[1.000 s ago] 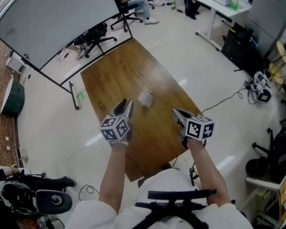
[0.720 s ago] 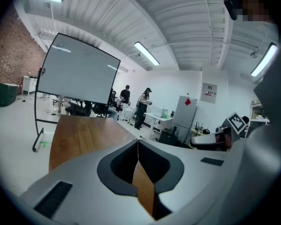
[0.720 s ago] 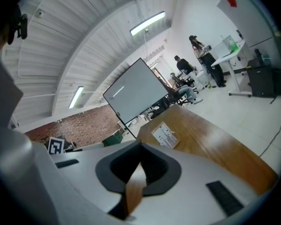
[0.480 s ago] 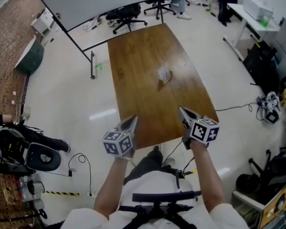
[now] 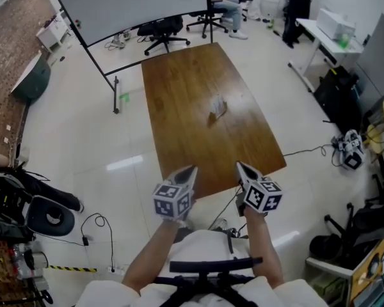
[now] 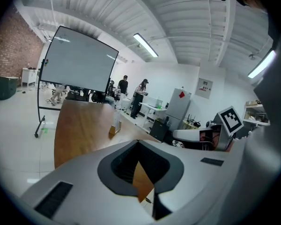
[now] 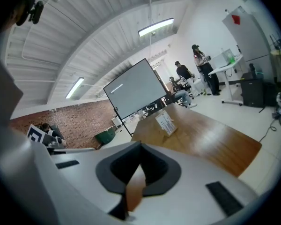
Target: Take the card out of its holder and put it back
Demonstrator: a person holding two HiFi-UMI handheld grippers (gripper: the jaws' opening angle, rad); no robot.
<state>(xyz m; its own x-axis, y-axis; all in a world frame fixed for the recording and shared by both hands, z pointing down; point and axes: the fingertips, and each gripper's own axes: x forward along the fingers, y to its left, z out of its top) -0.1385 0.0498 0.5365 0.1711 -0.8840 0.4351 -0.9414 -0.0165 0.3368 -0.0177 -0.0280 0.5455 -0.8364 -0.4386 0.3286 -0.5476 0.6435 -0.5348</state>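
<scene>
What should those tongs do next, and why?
Probably move forward to the card holder, opening one on the way: the left tongs and right tongs are shut, empty, and at the near end of the table, short of it.

Wooden desk (image 5: 179, 120), one item on it.
Card holder (image 5: 218, 109) w/ card (image 5: 219, 103) stood upright approx mid-desk, slightly toward right edge; desk sat on pale glossy floor (image 5: 115, 165).

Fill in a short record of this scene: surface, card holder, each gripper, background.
surface: wooden table
card holder: upright near the table's middle, card in it, nothing touching it
left gripper: jaws together, empty, at the table's near edge
right gripper: jaws together, empty, at the same edge
background: whiteboard beyond the table's far end
</scene>
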